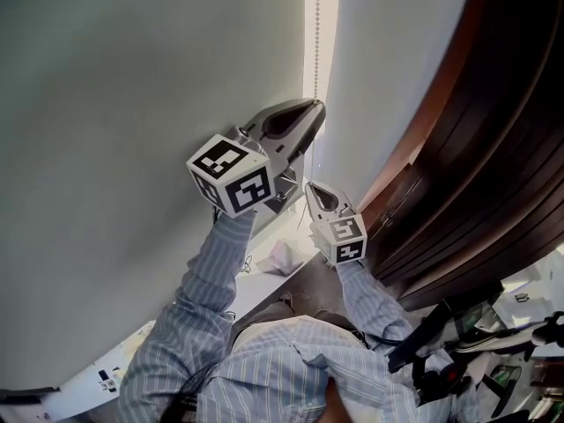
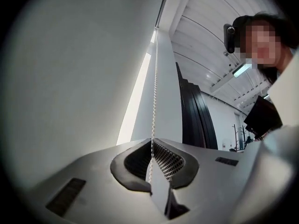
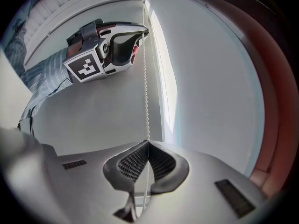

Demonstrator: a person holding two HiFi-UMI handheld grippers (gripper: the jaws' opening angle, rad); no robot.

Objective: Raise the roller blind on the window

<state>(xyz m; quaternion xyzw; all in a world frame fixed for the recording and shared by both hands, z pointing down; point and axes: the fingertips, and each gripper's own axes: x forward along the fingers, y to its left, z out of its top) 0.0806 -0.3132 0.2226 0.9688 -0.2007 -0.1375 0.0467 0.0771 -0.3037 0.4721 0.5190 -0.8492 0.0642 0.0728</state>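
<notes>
Tautly between both tongs [image 2: 152, 141] [image 3: 148, 142]: bead chain [image 3: 145, 87]

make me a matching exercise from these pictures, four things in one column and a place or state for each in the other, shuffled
1 left tongs
2 right tongs
3 bead chain
4 wood panelling

a dark brown, at the right
b shut on the chain, lower grip
c white, hanging by the bright gap
d shut on the chain, upper grip

Pairs: 1-d, 2-b, 3-c, 4-a
</notes>
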